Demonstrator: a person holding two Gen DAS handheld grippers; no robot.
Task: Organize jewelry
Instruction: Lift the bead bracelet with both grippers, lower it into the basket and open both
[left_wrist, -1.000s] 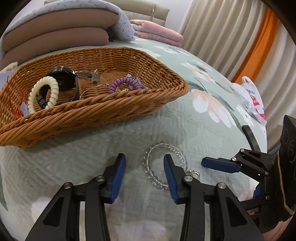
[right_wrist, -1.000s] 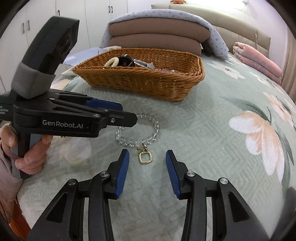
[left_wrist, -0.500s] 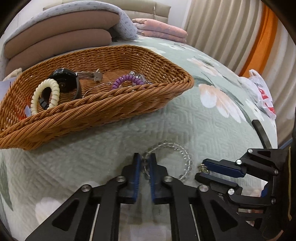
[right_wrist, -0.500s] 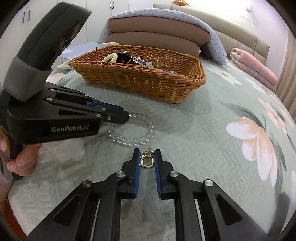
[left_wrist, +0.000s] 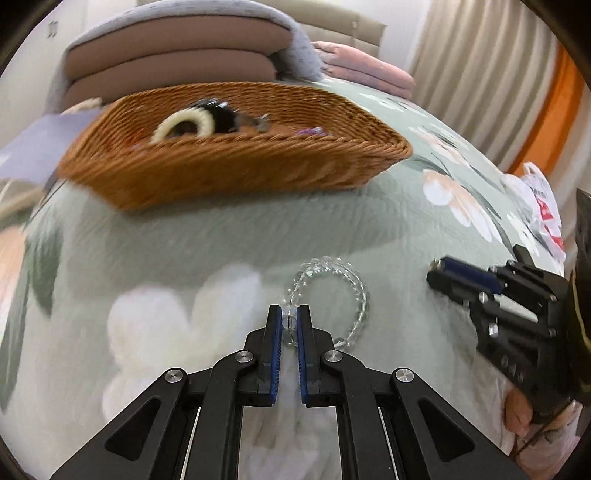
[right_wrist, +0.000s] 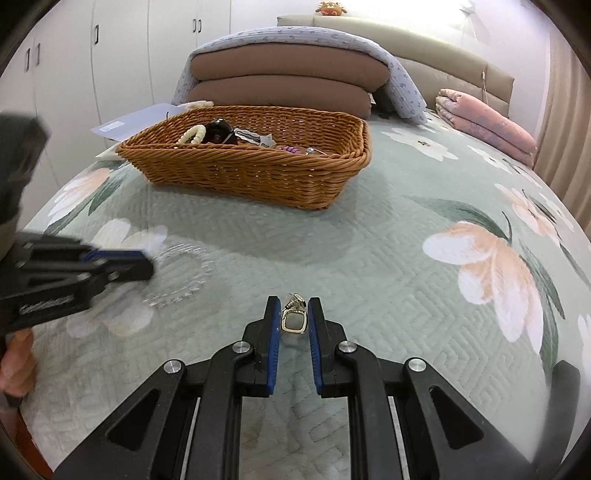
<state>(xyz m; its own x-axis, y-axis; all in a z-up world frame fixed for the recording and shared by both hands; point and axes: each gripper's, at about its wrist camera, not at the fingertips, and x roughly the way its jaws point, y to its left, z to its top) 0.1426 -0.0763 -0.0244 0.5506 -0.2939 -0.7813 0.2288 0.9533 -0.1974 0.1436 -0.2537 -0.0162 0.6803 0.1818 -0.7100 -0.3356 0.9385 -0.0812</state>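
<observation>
A clear bead bracelet (left_wrist: 354, 288) lies on the green floral quilt, and my left gripper (left_wrist: 289, 311) is shut on its near-left beads. In the right wrist view the same bracelet (right_wrist: 181, 275) is a blur beside my left gripper (right_wrist: 146, 264). A gold square charm (right_wrist: 293, 322) sits apart from the bracelet, with my right gripper (right_wrist: 293, 302) shut on it. The right gripper (left_wrist: 434, 271) also shows at the right of the left wrist view. The wicker basket (right_wrist: 251, 177) stands beyond both grippers.
The basket (left_wrist: 236, 166) holds a cream spiral band (right_wrist: 192, 134), a black watch (right_wrist: 219, 131) and a purple spiral band (right_wrist: 290, 149). Stacked brown cushions (right_wrist: 284, 81) and a pink folded blanket (right_wrist: 484, 122) lie behind. A plastic bag (left_wrist: 539, 206) lies at the bed's right edge.
Both grippers closed, the left on the bracelet's beads and the right on the gold charm. The left gripper then slid left with the bracelet, away from the charm.
</observation>
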